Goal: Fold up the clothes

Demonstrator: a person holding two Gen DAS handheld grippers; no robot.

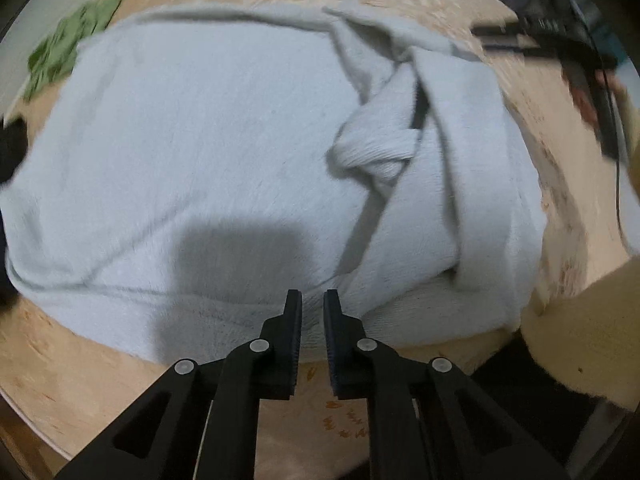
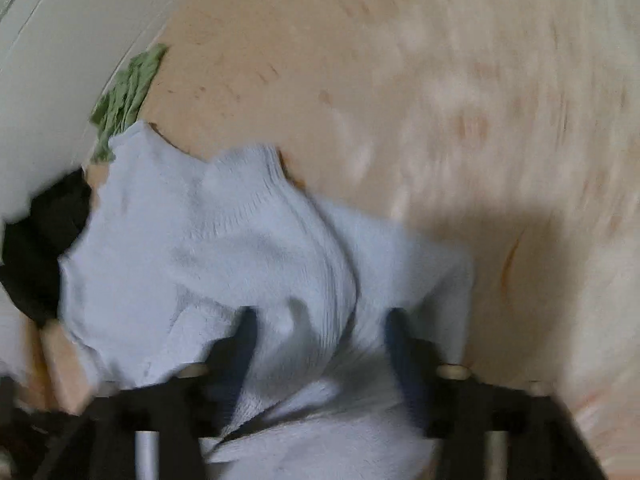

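Note:
A pale blue knit sweater point(image 1: 200, 152) lies spread across the wooden table point(image 1: 72, 384). One sleeve is folded over its right side, and the ribbed cuff point(image 1: 376, 148) rests on the body. My left gripper point(image 1: 313, 300) hovers over the near hem, its jaws a narrow gap apart with nothing between them. The right gripper point(image 1: 492, 38), blurred, is past the sweater's far right corner. In the right wrist view, the right gripper point(image 2: 324, 320) stands wide open over a bunched ribbed part of the sweater point(image 2: 224, 240), with fabric lying between its fingers.
A green cloth point(image 1: 68, 48) point(image 2: 128, 92) lies at the table's far left edge. A black garment point(image 1: 12, 148) point(image 2: 44, 240) sits beside it. A person's pale yellow sleeve point(image 1: 580, 328) is at the right. Bare wood point(image 2: 420, 80) stretches beyond the sweater.

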